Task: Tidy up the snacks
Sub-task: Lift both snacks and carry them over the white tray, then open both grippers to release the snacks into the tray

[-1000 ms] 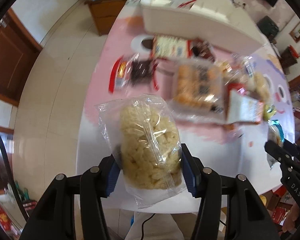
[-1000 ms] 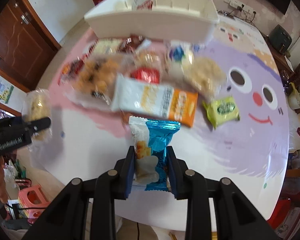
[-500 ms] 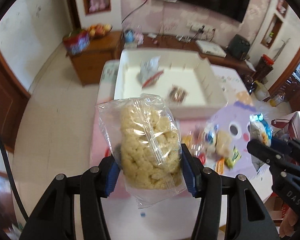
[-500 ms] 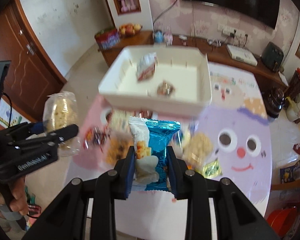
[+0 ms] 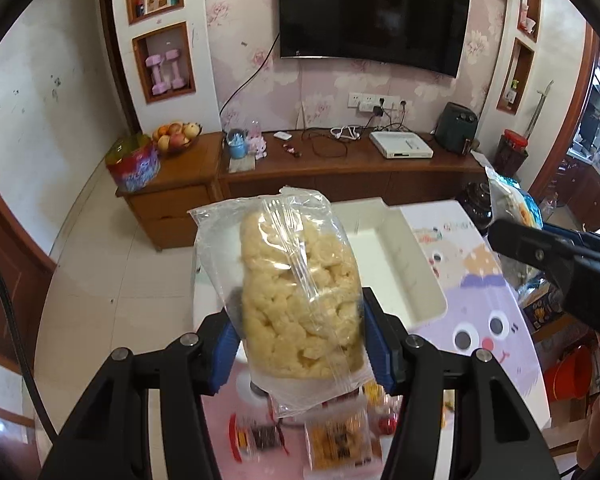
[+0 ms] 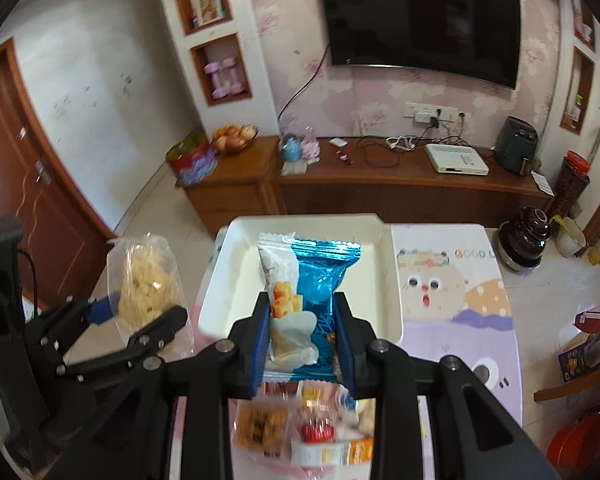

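1. Snacks: a clear bag of pale puffed pieces (image 5: 300, 292) stands upright in the left gripper (image 5: 300, 344), whose jaws are clamped on the bag's lower sides.
2. A blue-and-white snack packet (image 6: 300, 304) stands upright in the right gripper (image 6: 302, 344), jaws pressed on both its edges.
3. Both are held in the air above the desk (image 6: 460, 320), the left gripper well apart on the left.
4. Below the jaws, loose snack packets (image 6: 300, 428) lie blurred on the desk's near part.
5. Beyond them a white tray (image 6: 394, 280) sits by the desk's far edge, most of its floor bare.
6. Past that edge lies open tiled floor (image 5: 112, 272), then a wooden cabinet (image 6: 380, 188) against the wall.
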### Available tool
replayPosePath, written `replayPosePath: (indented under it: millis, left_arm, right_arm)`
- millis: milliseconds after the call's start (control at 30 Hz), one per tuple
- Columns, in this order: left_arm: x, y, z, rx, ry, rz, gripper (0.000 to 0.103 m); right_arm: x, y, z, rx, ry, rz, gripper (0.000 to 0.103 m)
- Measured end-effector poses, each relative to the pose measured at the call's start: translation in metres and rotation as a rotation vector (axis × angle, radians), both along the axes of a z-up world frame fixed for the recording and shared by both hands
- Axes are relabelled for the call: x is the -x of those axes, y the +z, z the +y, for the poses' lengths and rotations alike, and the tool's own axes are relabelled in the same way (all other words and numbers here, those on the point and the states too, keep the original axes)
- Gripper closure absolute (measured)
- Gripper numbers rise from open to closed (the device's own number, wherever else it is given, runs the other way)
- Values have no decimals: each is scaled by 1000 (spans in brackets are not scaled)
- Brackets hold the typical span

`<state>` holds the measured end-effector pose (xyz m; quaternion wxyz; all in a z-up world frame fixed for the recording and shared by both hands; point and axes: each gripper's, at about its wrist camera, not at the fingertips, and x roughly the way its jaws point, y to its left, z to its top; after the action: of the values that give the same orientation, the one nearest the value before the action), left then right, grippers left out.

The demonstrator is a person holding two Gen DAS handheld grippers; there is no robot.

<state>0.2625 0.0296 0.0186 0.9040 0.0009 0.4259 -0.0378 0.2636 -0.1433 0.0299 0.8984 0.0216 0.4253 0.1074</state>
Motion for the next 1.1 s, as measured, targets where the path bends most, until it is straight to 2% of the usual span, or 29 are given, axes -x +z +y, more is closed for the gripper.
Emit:
replayPosePath:
  millis: [133,367,767,1100]
  left_arm:
    - [-29,-5,-2,5,-18,7,49]
    - [-76,-40,-8,-9,-32,64,49]
    - [-121,-98,-7,5,-37,162,49]
    - [-134,-129,-12,-5,-45,219,49]
  right_arm:
    - [-36,-4,-3,-10,-62,11,73]
    - [-83,-39,1,1,-117,84,73]
    - [-109,-113,9,42,-151,247,73]
    - [-119,-145,8,66,-159,322,73]
